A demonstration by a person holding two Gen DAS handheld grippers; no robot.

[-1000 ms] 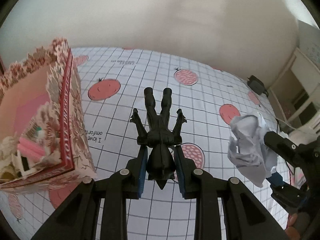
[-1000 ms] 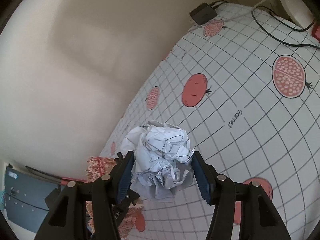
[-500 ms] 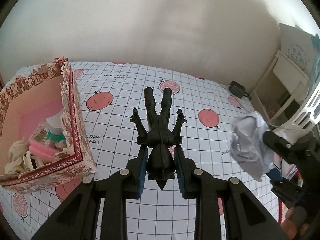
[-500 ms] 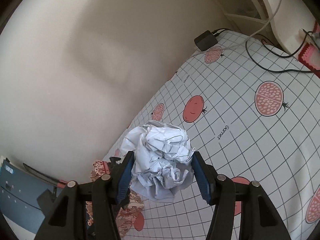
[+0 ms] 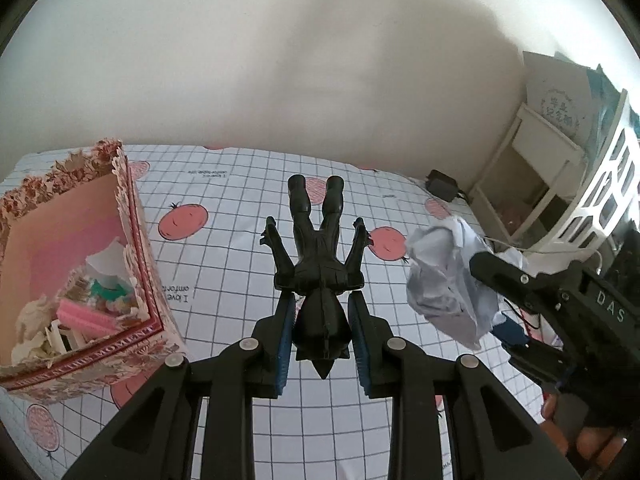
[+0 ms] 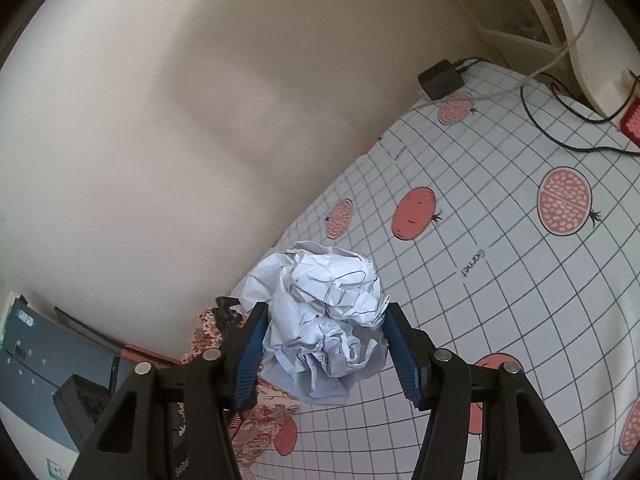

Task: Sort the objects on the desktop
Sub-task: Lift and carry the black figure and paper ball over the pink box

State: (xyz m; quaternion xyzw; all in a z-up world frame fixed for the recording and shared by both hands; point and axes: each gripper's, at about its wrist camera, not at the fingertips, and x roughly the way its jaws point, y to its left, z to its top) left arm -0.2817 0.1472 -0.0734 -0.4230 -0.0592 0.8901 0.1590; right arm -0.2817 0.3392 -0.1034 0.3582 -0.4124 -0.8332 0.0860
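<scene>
My left gripper (image 5: 321, 312) is shut on a black toy figure (image 5: 318, 264), head toward the camera, legs pointing away, held above the table. My right gripper (image 6: 325, 346) is shut on a crumpled ball of white paper (image 6: 324, 320) and holds it in the air; the paper also shows at the right of the left wrist view (image 5: 444, 280). A floral cardboard box (image 5: 140, 264) stands at the left, open on top, with pink, white and green items inside. Its patterned edge shows behind my right gripper's left finger (image 6: 208, 332).
The table wears a white grid cloth with red fruit prints (image 5: 224, 240). A black power adapter (image 6: 440, 78) with cables lies at the far edge. A white shelf unit (image 5: 552, 168) stands to the right. A dark blue box (image 6: 48, 364) sits off the table at the left.
Both grippers have risen and drawn back from the table, each still holding its object. More of the box's inside, the wall and the shelf unit has come into view.
</scene>
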